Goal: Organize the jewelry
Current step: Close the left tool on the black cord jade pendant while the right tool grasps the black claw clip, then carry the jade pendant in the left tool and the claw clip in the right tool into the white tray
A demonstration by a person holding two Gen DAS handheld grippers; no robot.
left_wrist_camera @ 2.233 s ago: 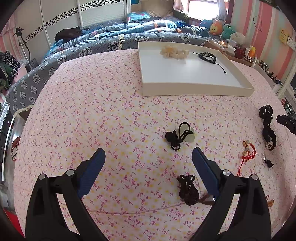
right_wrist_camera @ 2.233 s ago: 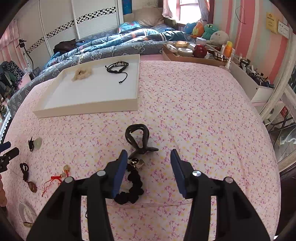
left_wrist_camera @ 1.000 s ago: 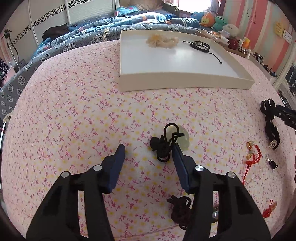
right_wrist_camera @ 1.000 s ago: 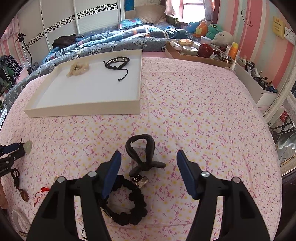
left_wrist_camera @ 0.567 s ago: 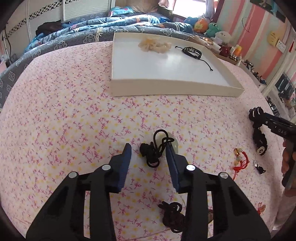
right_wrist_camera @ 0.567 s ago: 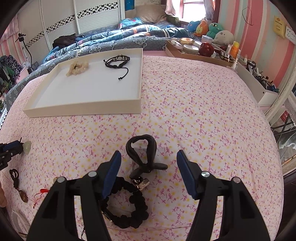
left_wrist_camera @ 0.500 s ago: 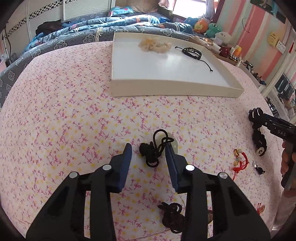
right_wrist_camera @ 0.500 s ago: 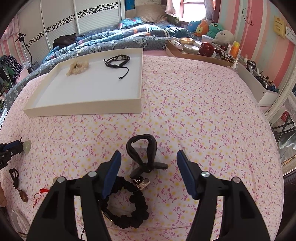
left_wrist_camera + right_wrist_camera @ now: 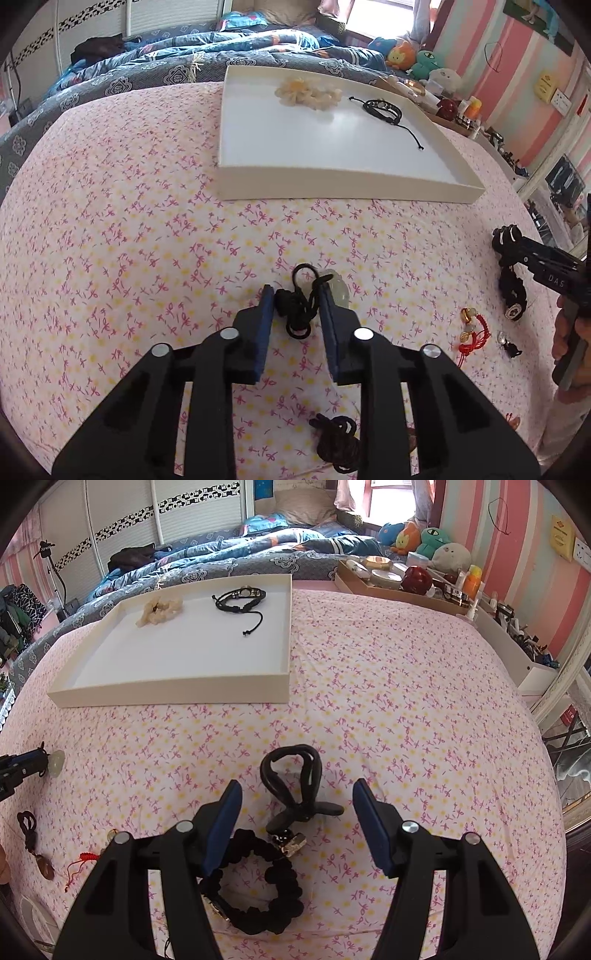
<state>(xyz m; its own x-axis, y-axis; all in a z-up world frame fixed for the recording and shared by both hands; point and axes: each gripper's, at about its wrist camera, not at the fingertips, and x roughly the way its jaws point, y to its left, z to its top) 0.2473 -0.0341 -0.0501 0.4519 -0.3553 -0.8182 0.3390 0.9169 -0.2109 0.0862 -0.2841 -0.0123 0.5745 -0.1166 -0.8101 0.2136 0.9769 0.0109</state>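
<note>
My left gripper (image 9: pixel 296 295) is shut on the black cord of a pale jade pendant necklace (image 9: pixel 301 304) lying on the pink floral bedspread; the pale stone (image 9: pixel 338 288) shows just right of the right finger. My right gripper (image 9: pixel 296 794) is open over a black leather cord bracelet (image 9: pixel 295 786), with a black braided bracelet (image 9: pixel 255 886) under its left finger. The white tray (image 9: pixel 347 181) behind holds a cream bead bracelet (image 9: pixel 308 92) and a black bracelet (image 9: pixel 382 109). The tray also shows in the right wrist view (image 9: pixel 177 690).
A dark brown knotted cord (image 9: pixel 338 439), a red-cord charm with gold beads (image 9: pixel 471 328) and a small dark charm (image 9: pixel 508 343) lie on the bedspread near me. A blue quilt (image 9: pixel 166 70) lies behind the tray. A cluttered wooden tray (image 9: pixel 399 579) and shelf stand at the right.
My left gripper has moved forward over the jade pendant necklace and closed its fingers on the black cord. My right gripper has stayed open over the black bracelets.
</note>
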